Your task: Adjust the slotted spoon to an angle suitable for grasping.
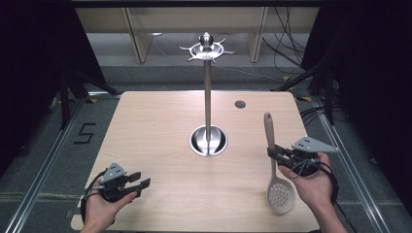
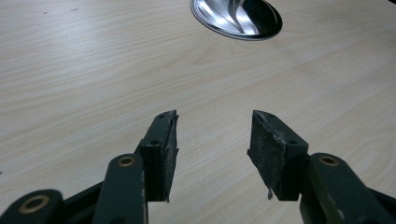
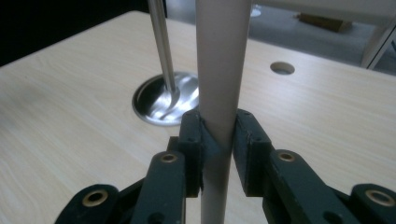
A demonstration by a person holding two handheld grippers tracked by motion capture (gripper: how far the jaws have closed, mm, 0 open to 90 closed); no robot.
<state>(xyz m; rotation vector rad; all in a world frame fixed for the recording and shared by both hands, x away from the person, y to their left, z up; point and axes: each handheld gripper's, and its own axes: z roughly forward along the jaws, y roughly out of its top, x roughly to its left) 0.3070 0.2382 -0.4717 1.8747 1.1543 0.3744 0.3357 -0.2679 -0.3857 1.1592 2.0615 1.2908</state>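
Observation:
A beige slotted spoon (image 1: 275,170) is at the table's right side, its perforated bowl toward the front edge and its handle (image 3: 218,70) pointing away. My right gripper (image 1: 273,152) is shut on that handle at mid-length; in the right gripper view both pads press against it. A metal utensil stand (image 1: 208,97) with a round base (image 2: 237,17) and a hooked ring on top rises from the middle of the table. Near the front left corner, my left gripper (image 1: 139,180) is open with nothing between its pads (image 2: 163,149), pointing toward the stand's base.
The wooden table (image 1: 160,121) has a small round cable hole (image 1: 240,104) at the back right. Dark floor, rails and cables surround the table. The stand's pole (image 3: 162,46) is just left of the spoon handle in the right gripper view.

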